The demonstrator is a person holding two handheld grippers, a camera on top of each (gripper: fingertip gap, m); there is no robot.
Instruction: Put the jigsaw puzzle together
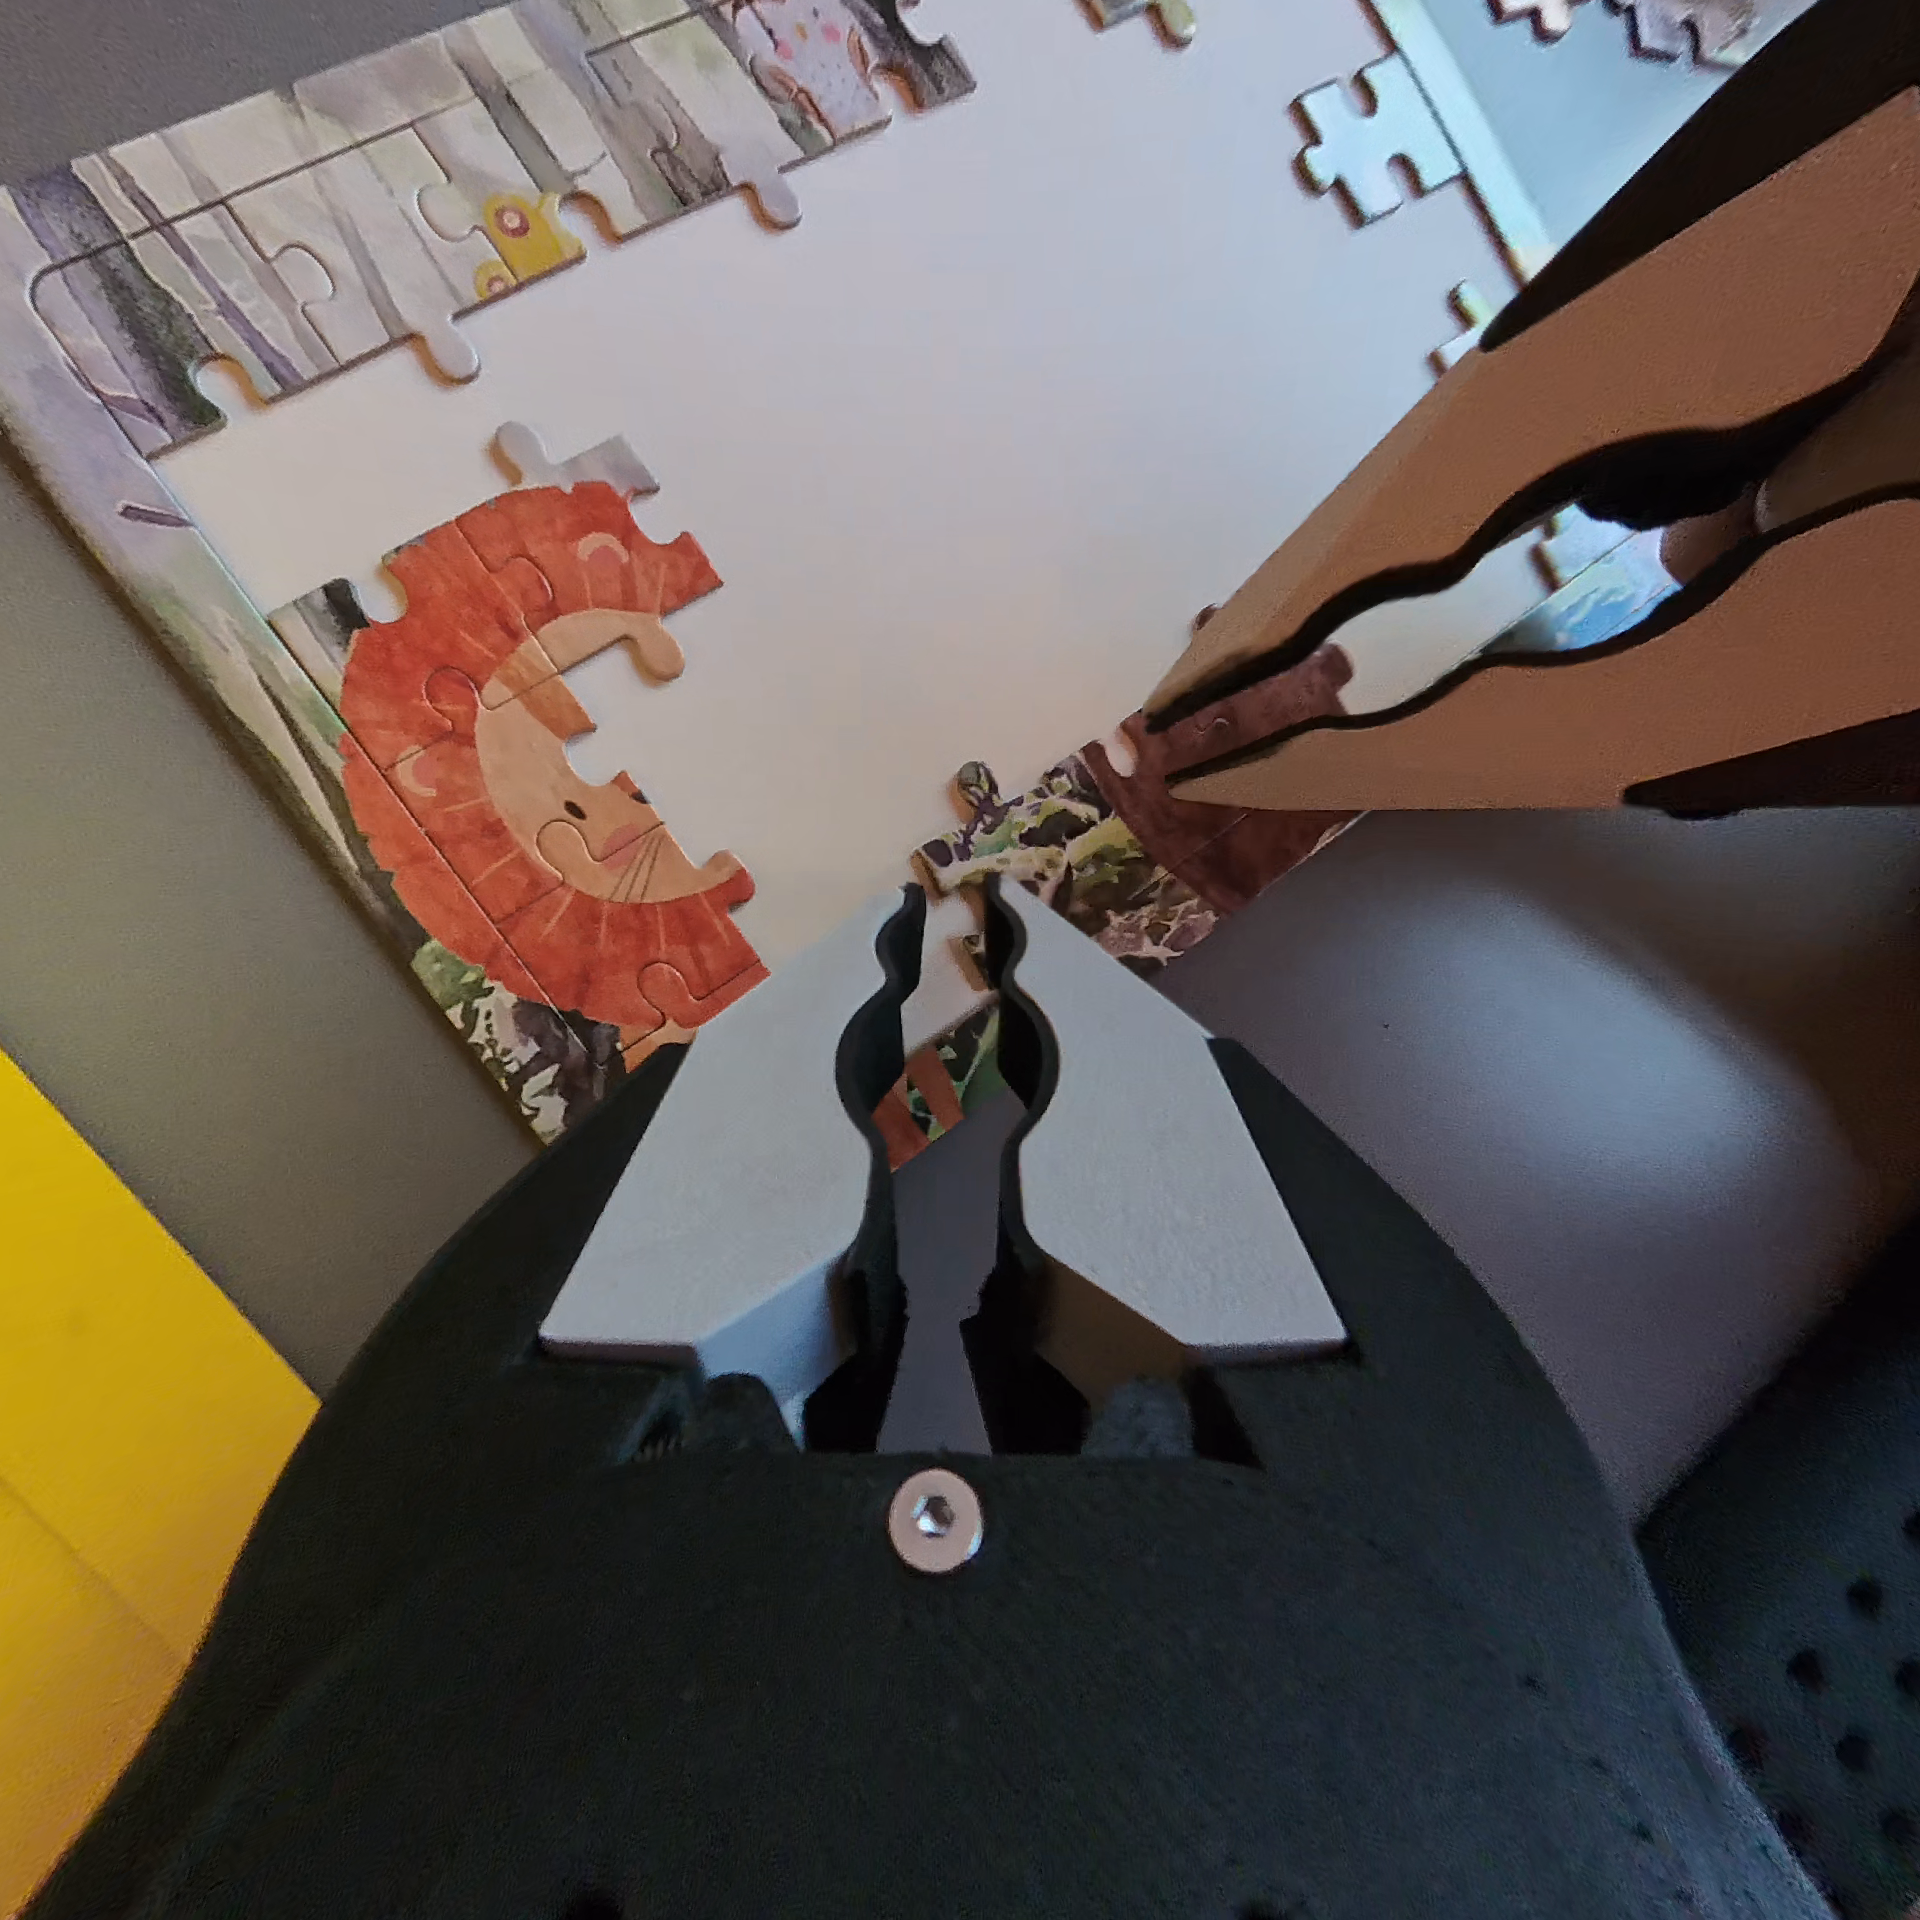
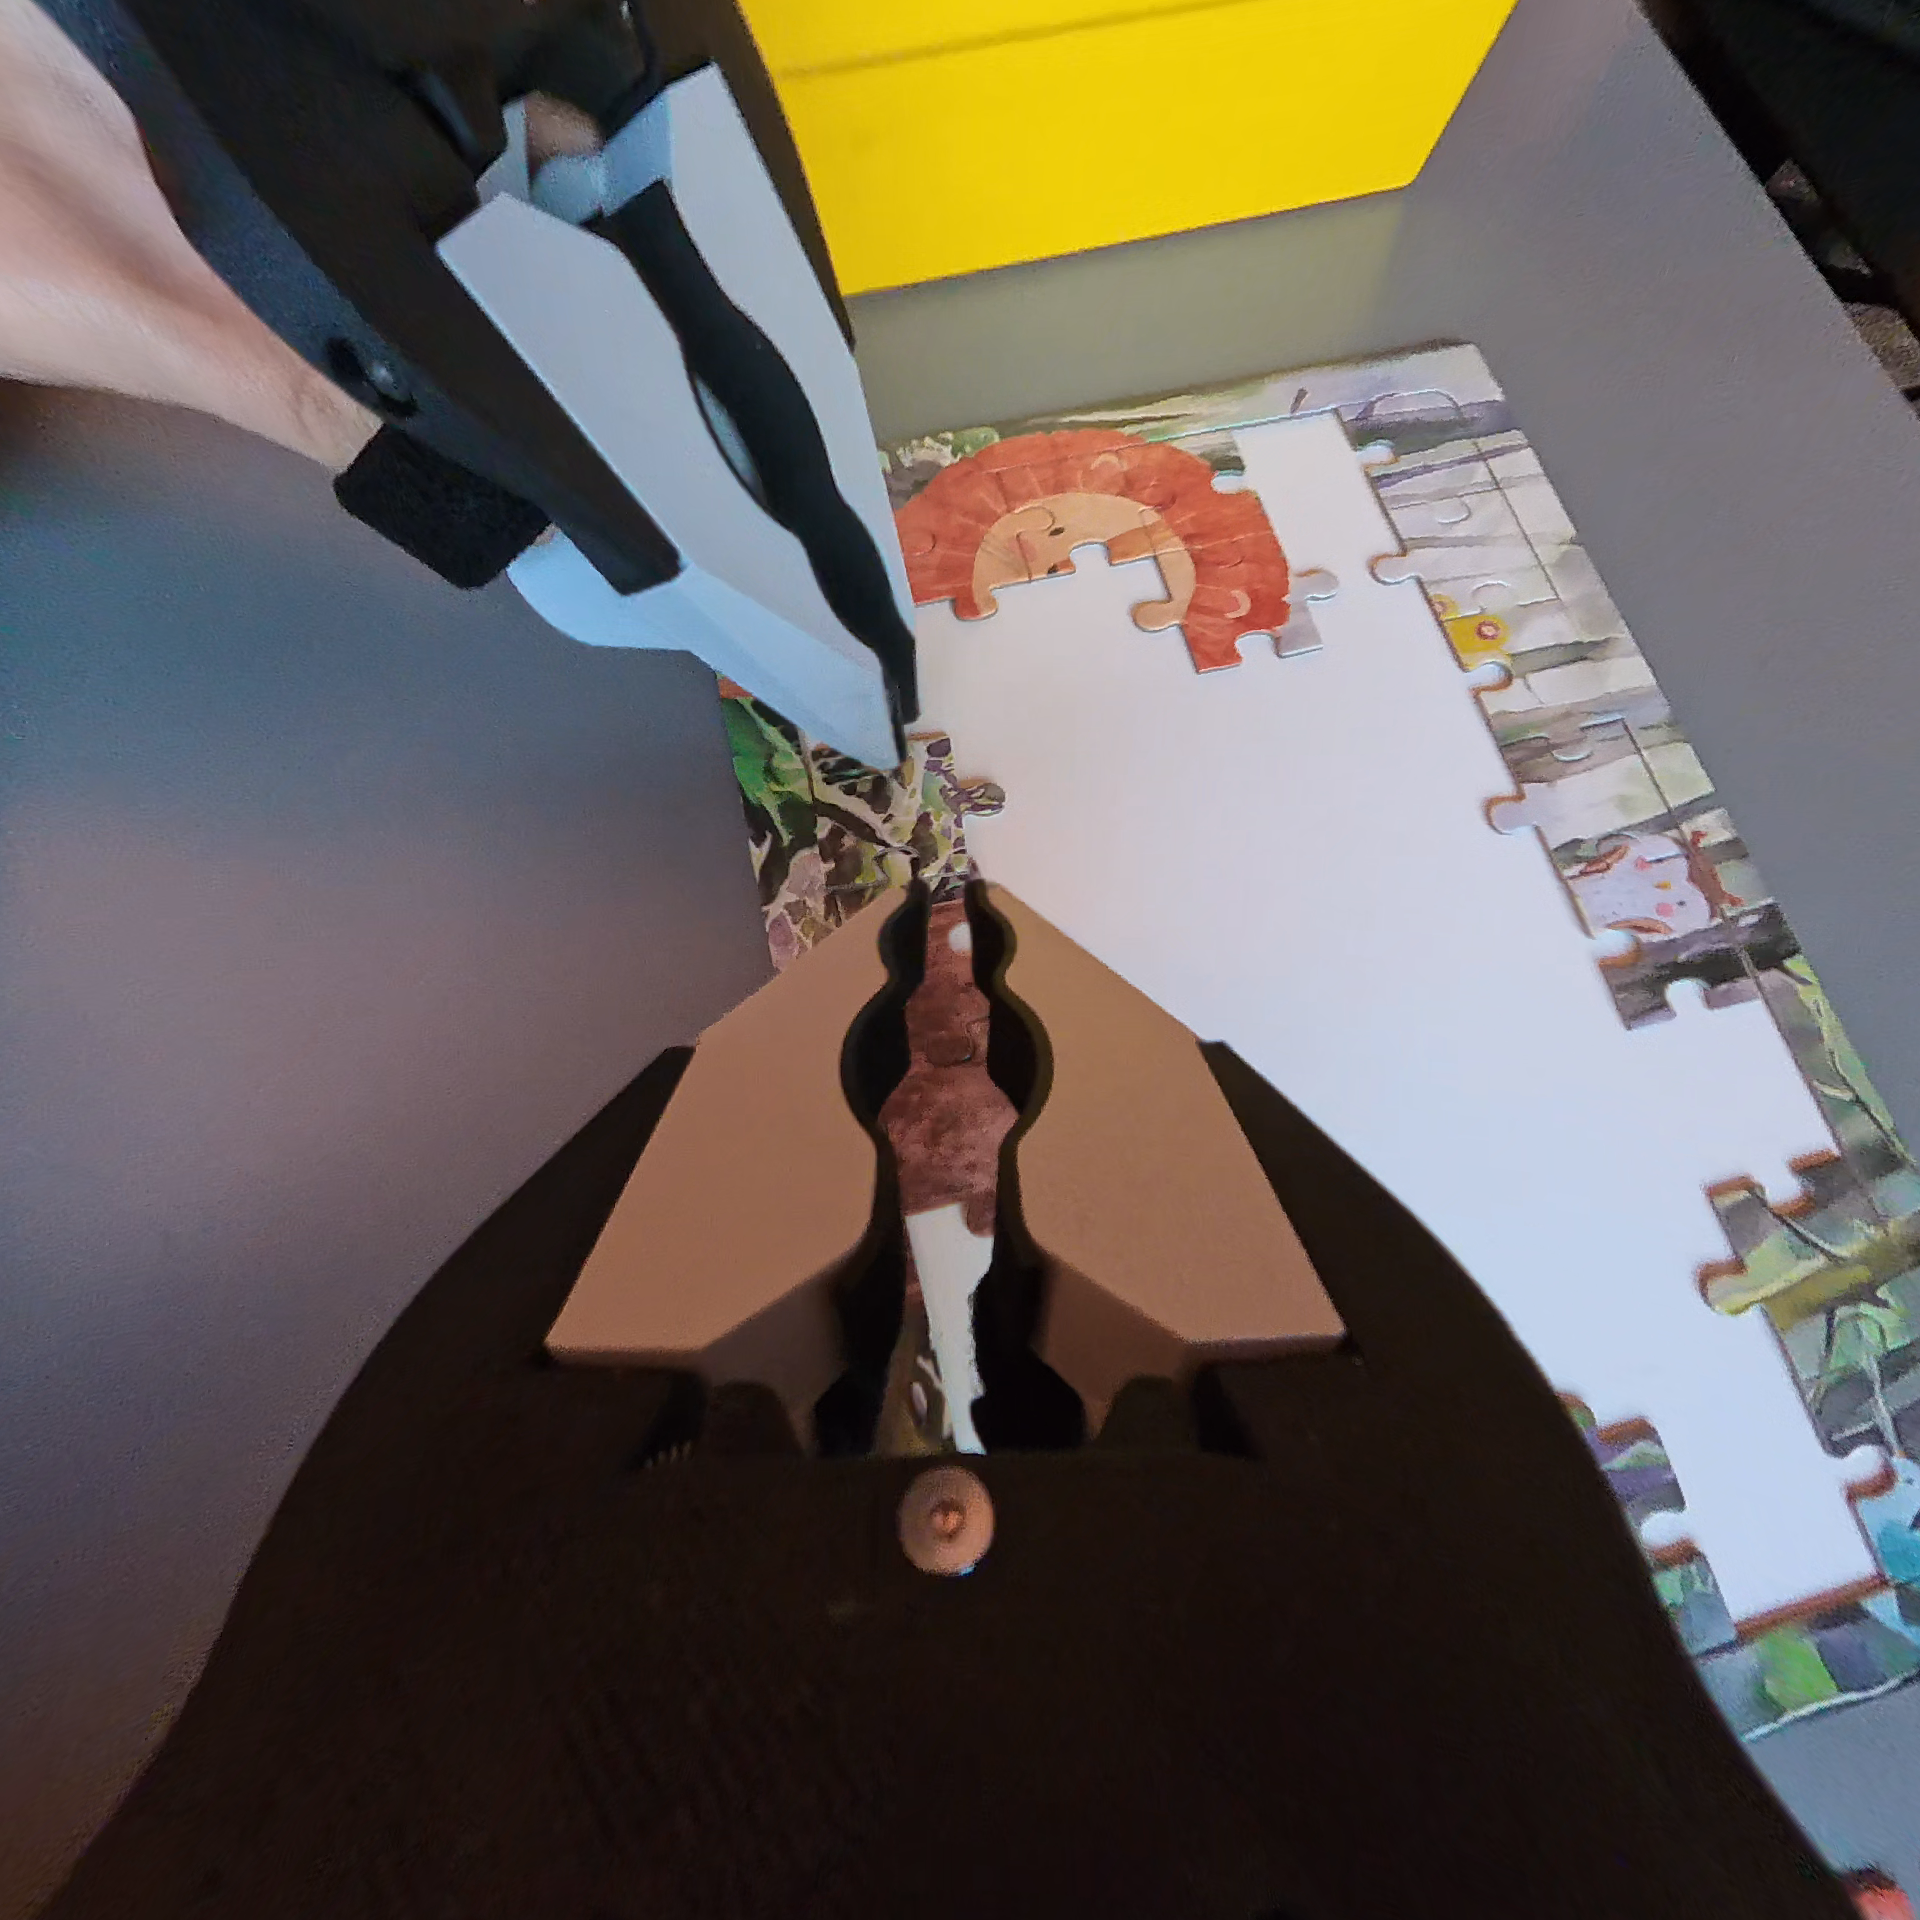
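While its jaws stand nearly closed with nothing visibly held, the left gripper (image 1: 954, 902) tips onto foliage pieces (image 2: 852, 831) on the puzzle's near border; the right gripper (image 2: 945, 894), likewise narrowed, presses a brown piece (image 1: 1236, 727). Assembled: lion's head (image 1: 540, 769), border runs. Outstanding: white tray centre (image 1: 935, 468).

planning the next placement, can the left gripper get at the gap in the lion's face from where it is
Probably yes: the left gripper sits at the puzzle's near edge, only bare white board lies between it and the lion, and the right gripper is off to the side.

Two hand-held grippers (image 2: 943, 883) (image 2: 902, 727); one puzzle board (image 2: 1247, 883); one yellow box (image 2: 1091, 135).
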